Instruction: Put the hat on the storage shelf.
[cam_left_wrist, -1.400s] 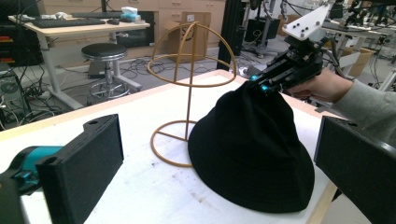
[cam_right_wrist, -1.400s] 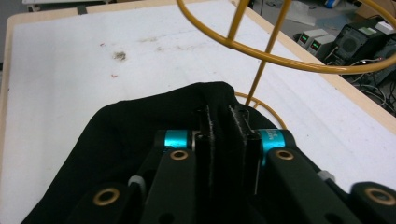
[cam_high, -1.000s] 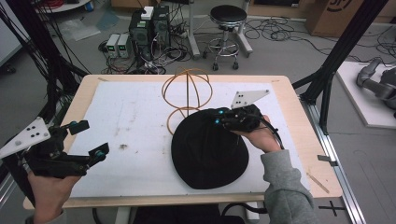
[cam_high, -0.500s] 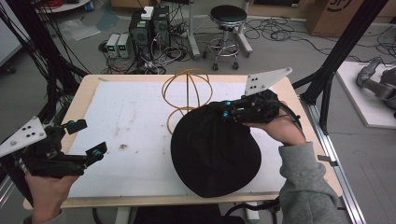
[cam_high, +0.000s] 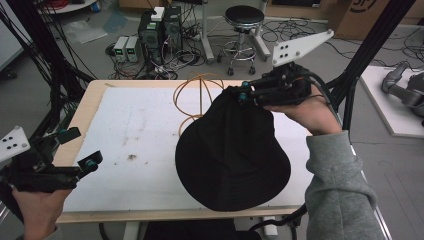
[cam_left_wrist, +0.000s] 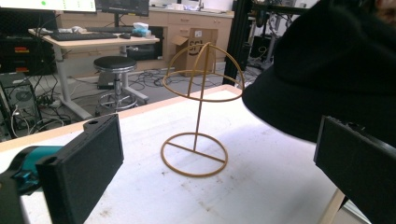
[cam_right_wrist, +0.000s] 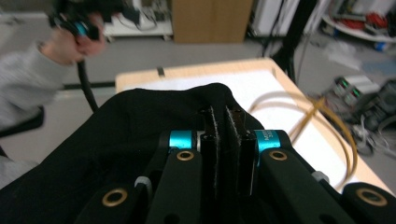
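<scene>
A black bucket hat (cam_high: 232, 150) hangs above the table, lifted by its crown. My right gripper (cam_high: 242, 95) is shut on the hat's fabric; in the right gripper view the jaws are pressed together on the hat (cam_right_wrist: 116, 140). A golden wire hat stand (cam_high: 196, 95) stands upright at the table's back middle, partly hidden behind the hat. In the left gripper view the stand (cam_left_wrist: 201, 112) is straight ahead and the hat (cam_left_wrist: 336, 65) hangs at the right. My left gripper (cam_high: 75, 149) is open and holds nothing, at the table's front left corner.
The white mat (cam_high: 135, 140) covers most of the wooden table (cam_high: 85, 110). Behind the table are a stool (cam_high: 244, 25), computer boxes (cam_high: 160, 27) and cables on the floor. A black frame post (cam_high: 365, 55) rises at the right.
My right gripper has lifted the hat's crown up and toward the back right. The hat now hangs off the table. The left gripper has barely moved.
</scene>
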